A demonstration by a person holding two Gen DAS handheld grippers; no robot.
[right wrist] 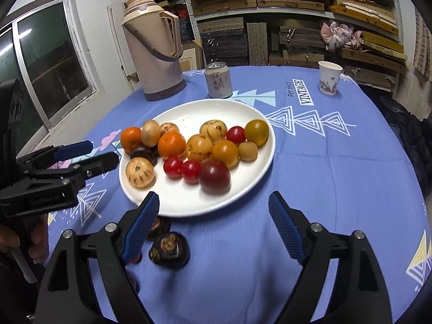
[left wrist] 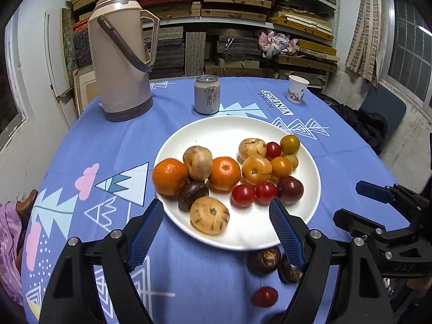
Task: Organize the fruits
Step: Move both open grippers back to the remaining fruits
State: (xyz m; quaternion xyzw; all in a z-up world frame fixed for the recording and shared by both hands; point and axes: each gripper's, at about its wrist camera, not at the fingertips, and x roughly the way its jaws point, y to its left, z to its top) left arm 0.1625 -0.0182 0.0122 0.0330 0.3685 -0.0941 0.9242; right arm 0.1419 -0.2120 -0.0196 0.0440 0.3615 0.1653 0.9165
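A white plate on the blue tablecloth holds two oranges, pale speckled fruits, red tomatoes and yellow ones. The plate also shows in the right wrist view. On the cloth in front of it lie two dark brown fruits and a red tomato. My left gripper is open and empty over the plate's near edge. My right gripper is open and empty just before the plate's near rim, right of the dark fruits.
A beige thermos stands at the back left of the round table. A drink can and a paper cup stand behind the plate. Shelves with stacked boxes fill the wall behind.
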